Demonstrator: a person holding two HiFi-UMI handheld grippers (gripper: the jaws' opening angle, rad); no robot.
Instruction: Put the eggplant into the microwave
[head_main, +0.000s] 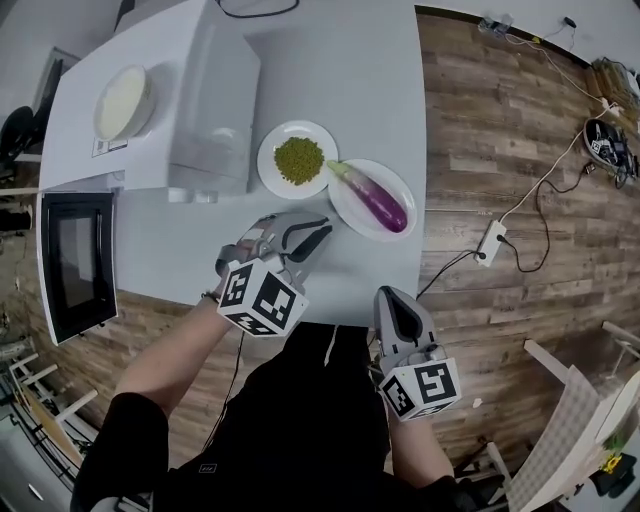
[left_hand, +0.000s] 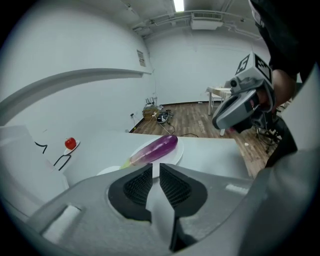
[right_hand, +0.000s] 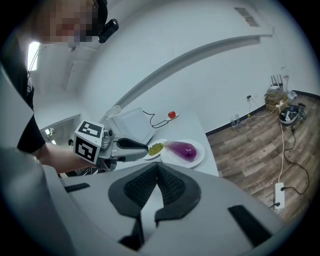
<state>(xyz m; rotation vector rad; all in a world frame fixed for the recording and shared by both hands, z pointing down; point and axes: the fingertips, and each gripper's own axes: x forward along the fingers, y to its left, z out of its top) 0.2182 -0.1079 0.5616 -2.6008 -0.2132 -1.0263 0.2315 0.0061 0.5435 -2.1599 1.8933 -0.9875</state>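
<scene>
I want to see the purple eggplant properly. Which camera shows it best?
The head view: the whole eggplant shows from above on its plate. Left gripper view: lengthwise, low angle. Right gripper view: small, far.

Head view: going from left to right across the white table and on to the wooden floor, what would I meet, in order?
White microwave with its door open → plate of small green beans → eggplant on its white plate → power strip on the floor.
</scene>
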